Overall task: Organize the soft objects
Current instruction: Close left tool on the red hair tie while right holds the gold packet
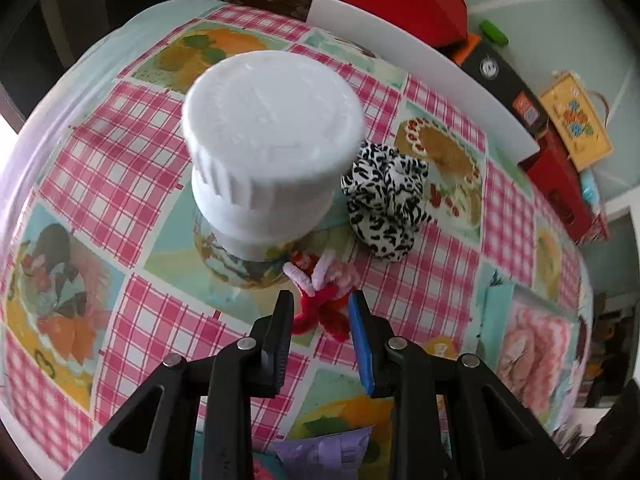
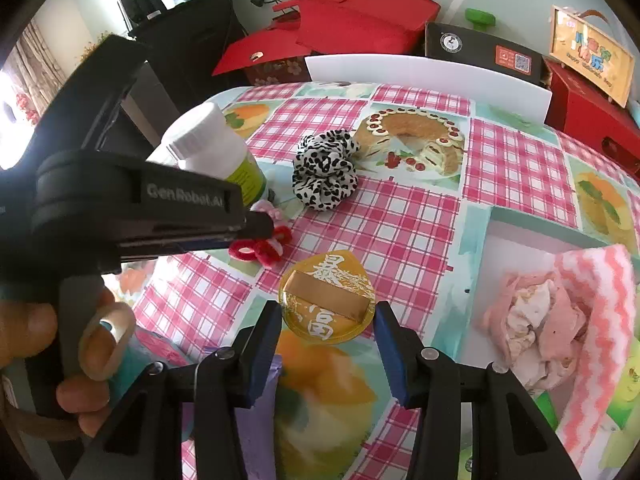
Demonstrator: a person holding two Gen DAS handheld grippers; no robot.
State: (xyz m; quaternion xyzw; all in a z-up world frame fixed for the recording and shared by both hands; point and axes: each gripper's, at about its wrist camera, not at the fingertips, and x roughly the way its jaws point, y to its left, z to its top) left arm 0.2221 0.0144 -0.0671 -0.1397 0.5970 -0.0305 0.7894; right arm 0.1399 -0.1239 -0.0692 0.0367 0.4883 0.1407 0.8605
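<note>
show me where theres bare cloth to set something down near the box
Free: the checked tablecloth between the spotted scrunchie, the gold disc and the white box. Also the far strip before the white board. Crowded: by the white bottle, where the red pipe-cleaner bow and left gripper sit.

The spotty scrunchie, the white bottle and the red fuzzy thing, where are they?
spotty scrunchie (image 2: 324, 170), right wrist view, on its front ruffle.
white bottle (image 1: 272, 120), left wrist view, on its cap top.
red fuzzy pipe-cleaner thing (image 1: 326, 312), left wrist view, on its red middle.
</note>
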